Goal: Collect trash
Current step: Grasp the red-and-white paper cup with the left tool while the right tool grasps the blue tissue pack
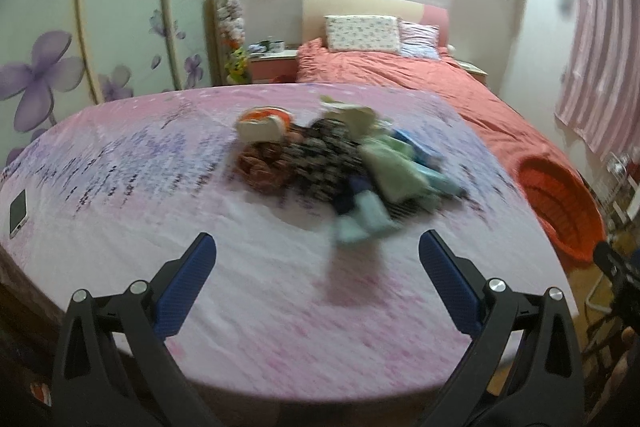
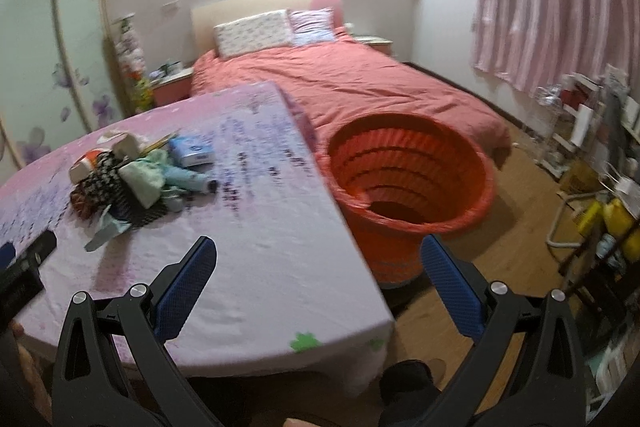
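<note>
A pile of trash (image 1: 340, 163) lies on the pink-covered table (image 1: 160, 187): wrappers, a small box, crumpled green and blue packets. It also shows in the right wrist view (image 2: 136, 179) at the left. My left gripper (image 1: 318, 251) is open and empty, just short of the pile's near edge. My right gripper (image 2: 318, 255) is open and empty, over the table's right edge. An orange bin (image 2: 408, 187) with a red liner stands on the floor right of the table; it also shows in the left wrist view (image 1: 560, 203).
A phone (image 1: 18, 213) lies at the table's left edge. A bed with a red cover (image 2: 360, 83) stands behind the table. A cluttered shelf (image 2: 600, 167) is on the right. The wooden floor (image 2: 512, 259) lies around the bin.
</note>
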The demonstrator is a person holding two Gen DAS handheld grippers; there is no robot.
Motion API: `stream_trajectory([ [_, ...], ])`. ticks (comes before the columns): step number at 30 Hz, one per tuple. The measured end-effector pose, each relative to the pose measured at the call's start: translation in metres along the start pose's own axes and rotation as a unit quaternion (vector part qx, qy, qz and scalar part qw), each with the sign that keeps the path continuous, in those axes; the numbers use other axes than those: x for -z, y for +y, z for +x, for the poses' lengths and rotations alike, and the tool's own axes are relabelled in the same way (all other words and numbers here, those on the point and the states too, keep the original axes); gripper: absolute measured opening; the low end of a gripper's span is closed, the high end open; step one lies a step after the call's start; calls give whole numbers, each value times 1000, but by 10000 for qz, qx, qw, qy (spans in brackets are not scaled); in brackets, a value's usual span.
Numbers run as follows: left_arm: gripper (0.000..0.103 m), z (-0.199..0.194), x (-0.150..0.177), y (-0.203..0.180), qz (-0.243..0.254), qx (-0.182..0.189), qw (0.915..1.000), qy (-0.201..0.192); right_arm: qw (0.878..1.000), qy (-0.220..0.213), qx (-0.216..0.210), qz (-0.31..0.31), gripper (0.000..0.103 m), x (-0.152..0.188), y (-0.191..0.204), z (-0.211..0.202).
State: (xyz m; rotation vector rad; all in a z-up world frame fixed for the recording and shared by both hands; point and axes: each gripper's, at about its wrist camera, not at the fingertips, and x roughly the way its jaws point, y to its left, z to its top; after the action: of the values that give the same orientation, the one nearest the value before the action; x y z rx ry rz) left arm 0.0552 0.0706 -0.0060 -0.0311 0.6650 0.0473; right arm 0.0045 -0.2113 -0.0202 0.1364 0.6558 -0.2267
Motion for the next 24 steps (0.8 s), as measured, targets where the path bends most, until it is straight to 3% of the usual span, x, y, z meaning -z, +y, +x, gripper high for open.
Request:
stream_trajectory([
  [5,99,28,-28,44,-286,-288,9992,-4,9979,220,-591,113,101,-12,11,20],
  [10,99,65,-57,70,-389,-422,9983,59,9964,315,-784,-42,99,-26,40,46],
  [13,99,91,-73,76,-361,-477,9981,114,9938,365,-1033,-170,87,-35,58,66],
  [16,99,120,-90,81,-505,-256,9980,289,9912,438,-1230,-215,76,-49,71,88],
  [20,99,149,-103,81,-560,-101,9971,501,9884,532,-1410,-182,75,-71,81,119],
  [24,97,174,-107,75,-468,11,9963,717,9827,899,-1599,-239,75,-83,95,156],
])
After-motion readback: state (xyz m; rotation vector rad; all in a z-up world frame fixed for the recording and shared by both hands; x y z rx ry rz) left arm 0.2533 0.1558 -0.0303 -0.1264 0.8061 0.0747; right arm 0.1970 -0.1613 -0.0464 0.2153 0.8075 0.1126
